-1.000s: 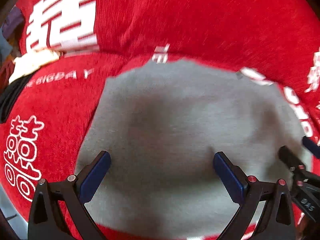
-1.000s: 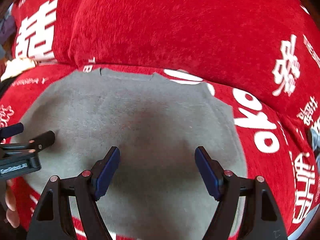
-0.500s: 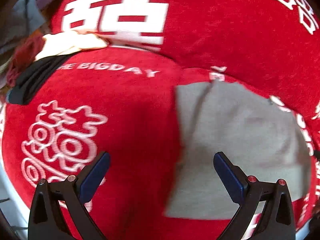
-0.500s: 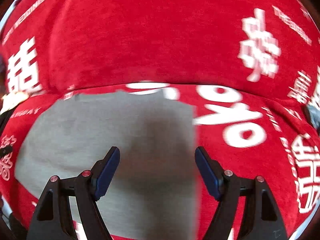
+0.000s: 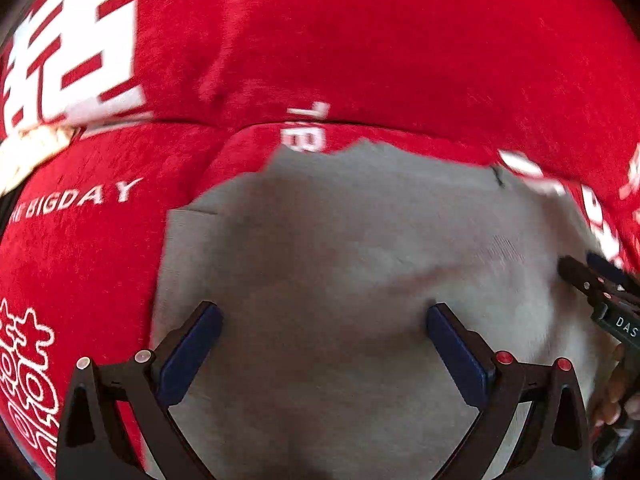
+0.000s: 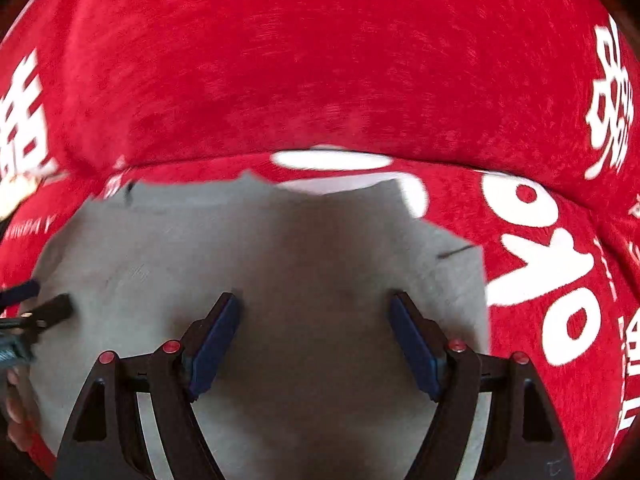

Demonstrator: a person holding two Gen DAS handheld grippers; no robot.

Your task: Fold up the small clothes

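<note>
A red plush sofa cover with white printed lettering (image 5: 360, 40) filled both views. On its seat a flat grey knit garment (image 5: 360, 260) lay spread just in front of the backrest crease. Above the garment the left gripper (image 5: 324, 344) stood wide apart, nothing between its blue pads, angled steeply down. The right gripper (image 6: 316, 340) was likewise spread, empty, over the garment's right half, tilted steeply down. At the garment's left edge, fingers (image 6: 14, 408) of a hand showed beside the left gripper.
</note>
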